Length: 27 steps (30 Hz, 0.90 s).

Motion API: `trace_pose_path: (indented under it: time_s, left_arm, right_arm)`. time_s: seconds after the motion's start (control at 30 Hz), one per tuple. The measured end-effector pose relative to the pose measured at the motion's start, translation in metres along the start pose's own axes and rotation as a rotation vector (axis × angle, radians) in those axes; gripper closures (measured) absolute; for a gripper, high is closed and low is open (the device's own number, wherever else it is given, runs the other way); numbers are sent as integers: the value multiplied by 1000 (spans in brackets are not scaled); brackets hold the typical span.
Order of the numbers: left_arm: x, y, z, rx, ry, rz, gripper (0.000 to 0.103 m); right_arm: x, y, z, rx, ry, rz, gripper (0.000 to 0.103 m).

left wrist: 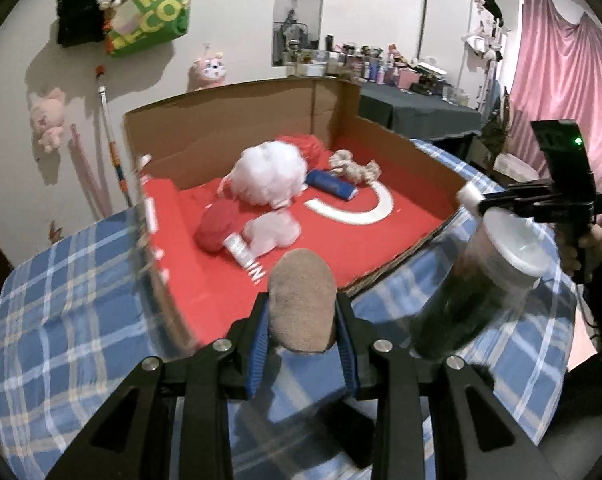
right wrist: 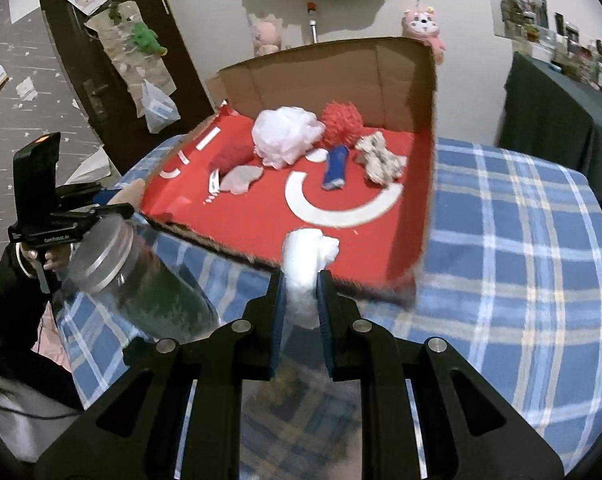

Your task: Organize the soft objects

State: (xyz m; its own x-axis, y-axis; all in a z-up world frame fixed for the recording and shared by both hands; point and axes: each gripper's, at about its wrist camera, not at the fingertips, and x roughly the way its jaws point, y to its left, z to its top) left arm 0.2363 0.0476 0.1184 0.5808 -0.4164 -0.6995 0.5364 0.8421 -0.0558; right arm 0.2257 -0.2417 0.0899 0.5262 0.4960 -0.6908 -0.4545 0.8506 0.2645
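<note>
1. Brown and plush, a rounded soft pad [left wrist: 303, 300] sits pinched between the blue pads of the left gripper [left wrist: 303, 320], held in the air at the near edge of the red-lined cardboard box [left wrist: 221, 128].
2. The right gripper [right wrist: 303, 292] is pressed nearly together on a white cotton-like tuft [right wrist: 307, 256], which bulges out above the fingers, also at the box's near rim.
3. Already lying in the box: a white mesh puff [right wrist: 287, 134] near 11 o'clock in the right wrist view, a red spiky pom [right wrist: 341, 122] at 12, a blue roll [right wrist: 335, 166] at centre, a patterned fabric knot [right wrist: 381, 160] toward 1 o'clock, and a red yarn ball [right wrist: 231, 156] at 10.
4. A clear jar [right wrist: 141, 276] with dark contents stands on the blue plaid cloth [right wrist: 521, 240] between the two grippers; judging by the task, the two held pieces probably belong in it or in the box.
5. To do this well: keep both grips light but steady, move one hand at a time, and avoid knocking the jar, which looks easy to tip.
6. Let go only once each piece is well over its target, since soft items spring and roll.
</note>
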Motion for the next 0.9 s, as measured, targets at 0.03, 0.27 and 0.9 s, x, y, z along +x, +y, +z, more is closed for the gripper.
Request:
trace_pose_path:
  time_s: [0.03,0.27,0.9]
  left_arm:
    - [3,-3,5,3,5,-5,70]
    - [41,-32,54,43,80,-5,70]
    - [171,-44,107,37,358,69,70]
  right_arm:
    - [2,1,4,-2,1,5,87]
    - [33,10,42,-16,62,-19,88]
    - [129,-11,96,48,315,-198,87]
